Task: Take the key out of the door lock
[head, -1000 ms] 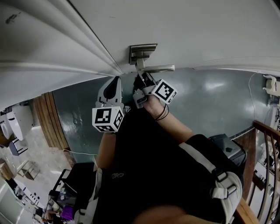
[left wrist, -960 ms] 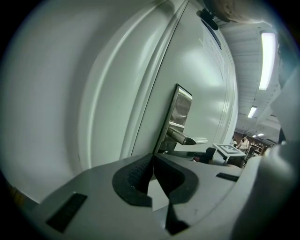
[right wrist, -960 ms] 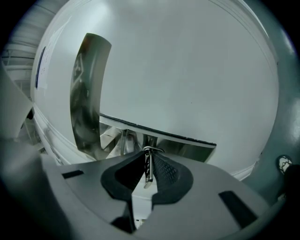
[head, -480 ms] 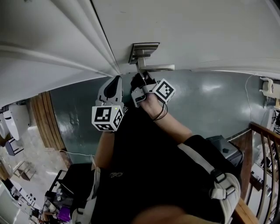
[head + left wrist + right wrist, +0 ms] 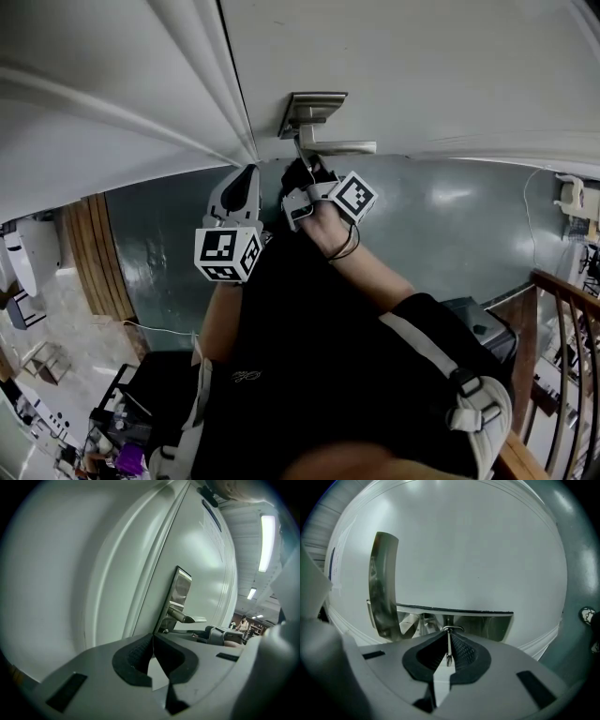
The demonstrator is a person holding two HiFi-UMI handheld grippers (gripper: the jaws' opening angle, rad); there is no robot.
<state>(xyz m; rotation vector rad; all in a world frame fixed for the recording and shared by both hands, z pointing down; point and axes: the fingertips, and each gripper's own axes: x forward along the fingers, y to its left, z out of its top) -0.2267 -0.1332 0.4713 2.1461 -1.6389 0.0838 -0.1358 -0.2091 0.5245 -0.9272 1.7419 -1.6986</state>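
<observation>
A silver lock plate with a lever handle sits on the white door. My right gripper reaches in just under the lever. In the right gripper view its jaws have just been closing, and my right gripper is shut on the thin metal key, seen edge-on below the lever. My left gripper hangs to the left, apart from the door. In the left gripper view my left gripper is shut with nothing between its pads, facing the lock plate.
The moulded door frame runs left of the lock. A teal floor lies below the door. A wooden railing stands at the right, with a white device near the wall. Cluttered furniture sits at the lower left.
My right gripper has rolled slightly under the lever while staying in place. The left gripper has not moved. The head view has shifted a little.
</observation>
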